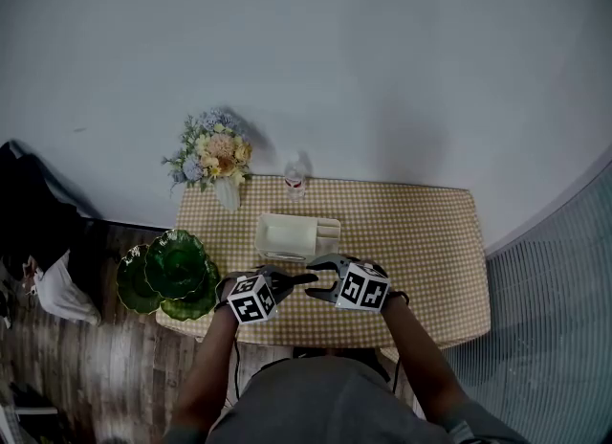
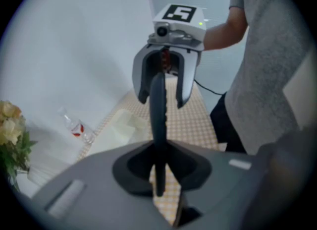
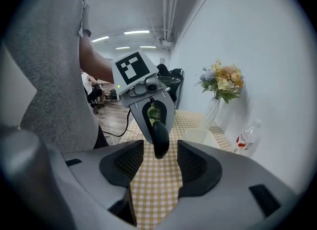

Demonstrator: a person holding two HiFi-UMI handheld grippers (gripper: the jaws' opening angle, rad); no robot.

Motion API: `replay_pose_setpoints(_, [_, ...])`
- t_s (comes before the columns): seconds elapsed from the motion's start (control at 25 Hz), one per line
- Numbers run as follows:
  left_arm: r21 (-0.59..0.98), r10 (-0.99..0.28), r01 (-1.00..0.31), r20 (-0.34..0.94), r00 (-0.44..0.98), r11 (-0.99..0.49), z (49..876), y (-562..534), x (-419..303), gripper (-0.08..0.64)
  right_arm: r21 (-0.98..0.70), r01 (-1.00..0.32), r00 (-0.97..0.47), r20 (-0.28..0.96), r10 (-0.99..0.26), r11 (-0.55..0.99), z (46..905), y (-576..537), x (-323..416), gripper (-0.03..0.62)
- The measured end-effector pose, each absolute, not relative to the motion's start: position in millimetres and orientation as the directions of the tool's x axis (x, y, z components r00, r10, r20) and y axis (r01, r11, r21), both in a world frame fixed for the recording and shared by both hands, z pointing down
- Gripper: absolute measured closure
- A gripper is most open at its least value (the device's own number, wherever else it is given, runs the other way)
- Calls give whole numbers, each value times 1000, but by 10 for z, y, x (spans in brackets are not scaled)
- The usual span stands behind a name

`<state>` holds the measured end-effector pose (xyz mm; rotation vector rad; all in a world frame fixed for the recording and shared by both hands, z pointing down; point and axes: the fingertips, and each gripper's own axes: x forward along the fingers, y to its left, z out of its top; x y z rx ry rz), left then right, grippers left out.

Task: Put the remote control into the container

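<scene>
A slim black remote control (image 1: pixel 299 278) hangs in the air above the table's front edge, between my two grippers, which face each other. My left gripper (image 1: pixel 287 281) is shut on one end; in the left gripper view the remote (image 2: pixel 158 125) stands edge-on between its pads. My right gripper (image 1: pixel 321 277) is open, and the remote's other end (image 3: pixel 160 137) sits between its wide jaws (image 3: pixel 160 162) without touching either pad. The cream container (image 1: pixel 287 236) stands on the checked table just beyond the grippers, with its top open.
A vase of flowers (image 1: pixel 218 160) and a small water bottle (image 1: pixel 295 181) stand at the table's back edge by the wall. Green glass dishes (image 1: pixel 172 270) sit at the table's left front corner. The yellow checked table (image 1: pixel 421 241) stretches to the right.
</scene>
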<state>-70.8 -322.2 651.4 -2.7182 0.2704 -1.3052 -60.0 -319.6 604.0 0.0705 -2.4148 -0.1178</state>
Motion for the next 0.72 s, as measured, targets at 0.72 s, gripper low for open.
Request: replay_pose_setpoints(0.72, [-185,-181,-54,786,591,-981,6535,-3203,-639,499,132,0,-743,664,-89,991,6106,-3200,-703,486])
